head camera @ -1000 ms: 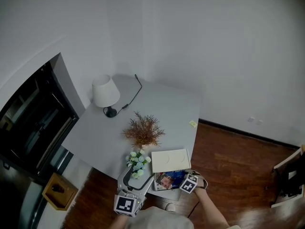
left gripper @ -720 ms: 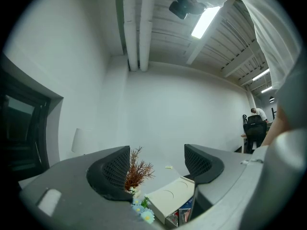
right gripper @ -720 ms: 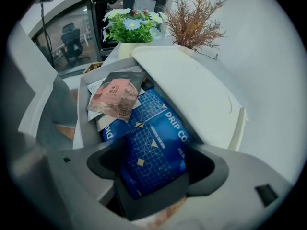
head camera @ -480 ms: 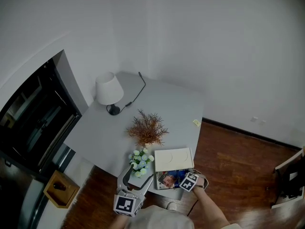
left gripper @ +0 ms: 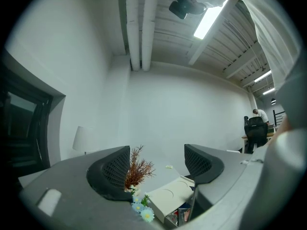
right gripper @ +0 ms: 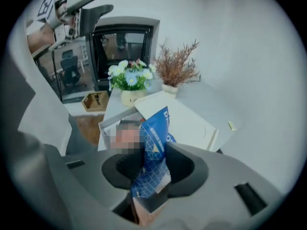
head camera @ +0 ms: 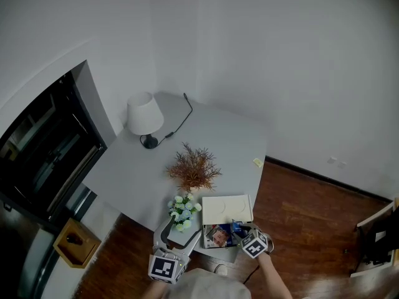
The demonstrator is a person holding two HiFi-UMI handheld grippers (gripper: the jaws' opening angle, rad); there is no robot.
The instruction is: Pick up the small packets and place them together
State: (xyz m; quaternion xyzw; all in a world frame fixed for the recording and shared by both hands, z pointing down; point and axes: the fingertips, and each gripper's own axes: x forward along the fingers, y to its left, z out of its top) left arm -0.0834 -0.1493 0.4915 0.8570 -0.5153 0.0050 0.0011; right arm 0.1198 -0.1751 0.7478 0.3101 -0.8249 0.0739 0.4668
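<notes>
Head view: at the near edge of the counter (head camera: 224, 136), right tongs (head camera: 242, 232) reaching into the open white box (head camera: 225, 209), pick-up step apparently under way. Left gripper view: left tongs (left gripper: 158, 164) spread wide, empty, near the flowers (left gripper: 141, 213). Right gripper view: right tongs closing on a blue packet (right gripper: 156, 143) over the box, pads already pinching it; next, probably lifting it clear and laying it beside other packets.

Head view looks steeply down from high; tool views sit low — all share the box (head camera: 227, 208).
</notes>
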